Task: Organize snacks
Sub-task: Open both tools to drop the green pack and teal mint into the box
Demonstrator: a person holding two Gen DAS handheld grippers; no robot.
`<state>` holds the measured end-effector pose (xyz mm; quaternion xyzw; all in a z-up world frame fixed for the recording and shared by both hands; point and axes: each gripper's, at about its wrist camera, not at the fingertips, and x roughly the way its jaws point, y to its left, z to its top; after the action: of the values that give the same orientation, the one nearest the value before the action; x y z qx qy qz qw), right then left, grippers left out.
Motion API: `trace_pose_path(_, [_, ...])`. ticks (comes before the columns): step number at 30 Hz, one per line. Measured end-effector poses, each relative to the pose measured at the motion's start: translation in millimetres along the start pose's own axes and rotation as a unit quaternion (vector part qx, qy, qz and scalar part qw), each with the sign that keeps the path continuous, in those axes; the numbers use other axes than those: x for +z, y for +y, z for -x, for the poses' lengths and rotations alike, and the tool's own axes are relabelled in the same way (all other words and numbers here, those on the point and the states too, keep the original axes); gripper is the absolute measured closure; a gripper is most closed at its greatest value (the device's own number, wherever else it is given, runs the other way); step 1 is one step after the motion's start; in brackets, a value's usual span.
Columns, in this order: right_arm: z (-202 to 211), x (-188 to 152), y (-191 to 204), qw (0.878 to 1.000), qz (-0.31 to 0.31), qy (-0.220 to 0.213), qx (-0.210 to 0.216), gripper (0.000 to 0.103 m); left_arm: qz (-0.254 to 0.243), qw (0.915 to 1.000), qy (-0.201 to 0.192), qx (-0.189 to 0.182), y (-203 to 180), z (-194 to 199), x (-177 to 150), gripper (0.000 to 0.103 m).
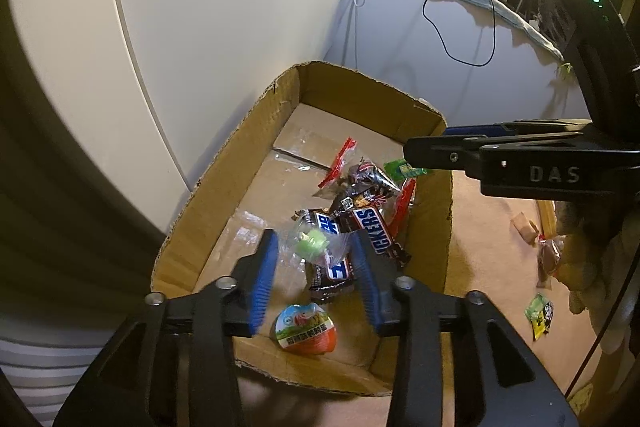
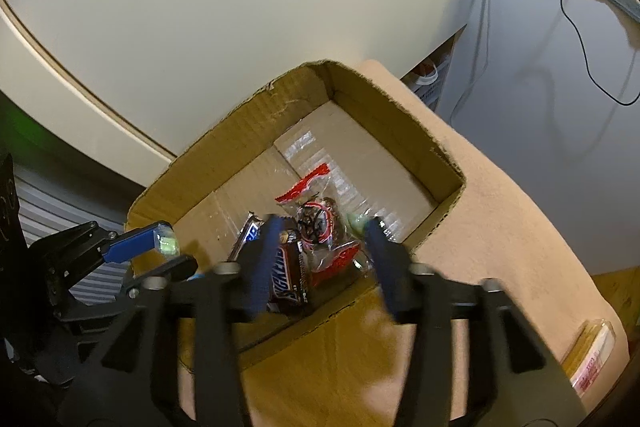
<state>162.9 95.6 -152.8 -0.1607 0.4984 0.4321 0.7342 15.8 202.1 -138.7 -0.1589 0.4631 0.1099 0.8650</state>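
My left gripper (image 1: 314,259) hangs over the cardboard box (image 1: 224,163) at mid-frame, fingers spread — a clear wrapper with a green candy (image 1: 312,241) sits blurred between them, touching neither pad. My right gripper (image 2: 322,259) is spread too, pinching nothing. Below lie Snickers bars (image 1: 376,227), red-edged packets (image 2: 308,187) and an orange egg (image 1: 306,329) near the box's lower edge.
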Motion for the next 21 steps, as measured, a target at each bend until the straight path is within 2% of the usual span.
trace_pose_path(5, [6,-1,-5,1.000,-0.005,-0.005,-0.003,0.036,-0.008,1.0000,-0.003,0.004,-6,2,1,0.061])
trace_pose_path(13, [26,-14,-29,1.000,-0.021,-0.015,-0.009,0.035,-0.016,0.9998,-0.009,-0.007,-22,7,4,0.061])
trace_pose_path(21, [64,-43,-64,0.998,-0.051,-0.028,-0.023,0.035,-0.035,0.9985,-0.008,-0.042,-54,11,3,0.061])
